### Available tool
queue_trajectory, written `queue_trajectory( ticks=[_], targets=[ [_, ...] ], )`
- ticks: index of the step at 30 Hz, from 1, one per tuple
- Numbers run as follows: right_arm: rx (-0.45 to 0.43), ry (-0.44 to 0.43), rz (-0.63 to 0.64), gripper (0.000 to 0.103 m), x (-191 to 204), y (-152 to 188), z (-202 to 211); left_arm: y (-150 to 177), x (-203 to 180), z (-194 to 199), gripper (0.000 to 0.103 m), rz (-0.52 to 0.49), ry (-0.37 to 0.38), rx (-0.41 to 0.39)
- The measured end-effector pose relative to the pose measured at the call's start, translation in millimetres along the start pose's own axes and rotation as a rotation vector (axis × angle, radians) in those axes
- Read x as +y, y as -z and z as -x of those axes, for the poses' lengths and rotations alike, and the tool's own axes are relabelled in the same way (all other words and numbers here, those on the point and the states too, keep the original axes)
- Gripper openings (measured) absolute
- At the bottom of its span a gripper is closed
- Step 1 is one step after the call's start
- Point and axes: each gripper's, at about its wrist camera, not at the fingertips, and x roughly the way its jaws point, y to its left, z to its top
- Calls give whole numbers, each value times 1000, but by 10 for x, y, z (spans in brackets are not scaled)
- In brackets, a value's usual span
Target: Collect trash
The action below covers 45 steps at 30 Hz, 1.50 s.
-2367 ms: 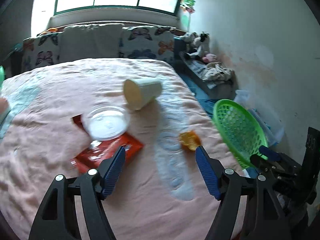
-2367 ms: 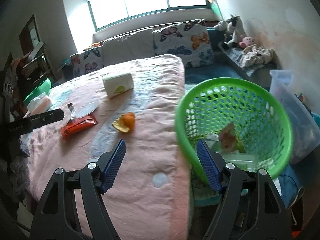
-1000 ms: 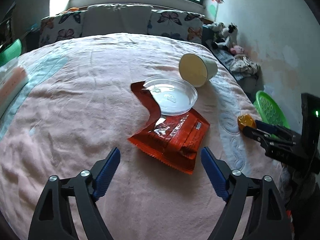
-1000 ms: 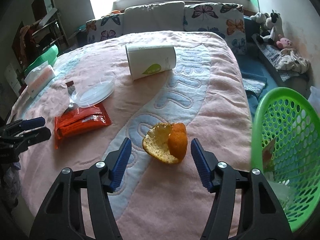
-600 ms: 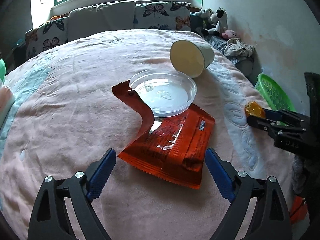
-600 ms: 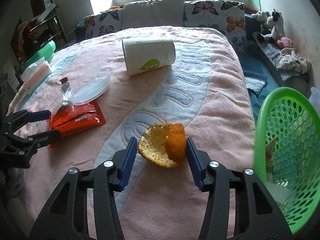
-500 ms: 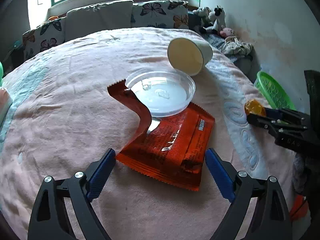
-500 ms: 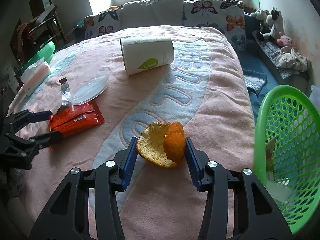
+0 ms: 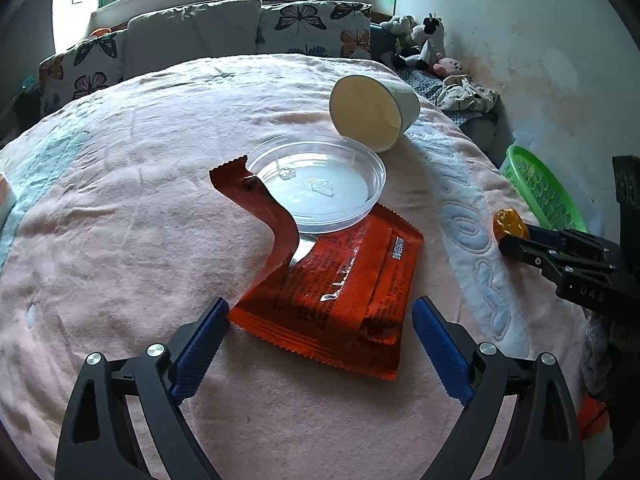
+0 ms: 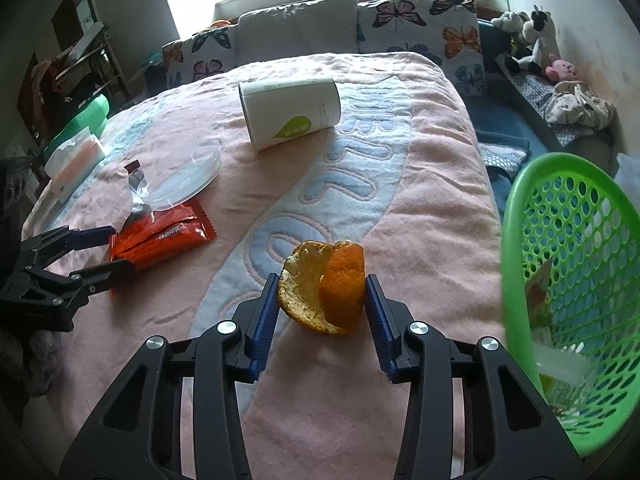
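Both tools at trash on the pink quilted bed.

Left wrist: left gripper (image 9: 318,336) spread wide, straddling the near edge of the torn red foil snack wrapper (image 9: 340,288) dead ahead, long axis running away and leftward.
Right wrist: right gripper (image 10: 322,304) clamped around the curled orange peel (image 10: 326,286); green perforated plastic basket (image 10: 576,288) close on its right, rim tilted toward it.

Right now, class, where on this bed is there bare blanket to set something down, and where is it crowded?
Bare blanket lies between the orange peel in the right gripper and the paper cup, across the blue lettering, and left of the red wrapper toward the tissue pack. Crowded: wrapper, clear lid and cup cluster ahead of the left gripper; the green basket borders the right edge.
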Motion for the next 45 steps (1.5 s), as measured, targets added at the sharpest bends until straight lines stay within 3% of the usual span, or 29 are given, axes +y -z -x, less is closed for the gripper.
queue_trajectory(
  ticks=[7,15,19,25,32,34,45],
  targets=[
    [-6,3,-21,43,-4,57,77,9,-4,48,92,-32,-2,-12],
    [-12,1,-30,43,-10,91,138,-26,-91,-113,92,-117,-46,27],
    [-22,0,-37,43,-23,113,195,-19,-111,-96,81,-126,-68,14],
    [-33,-3,-48,43,-39,156,281,51,-161,-1,79,-123,-72,-7],
    [-50,-11,-51,43,-22,223,411,148,-220,231,78,-86,8,-16],
    [-58,-11,-48,43,-23,244,468,171,-248,290,59,-82,31,-14],
    [-86,6,-74,43,-161,305,647,178,-498,475,58,-94,115,-28]
  ],
)
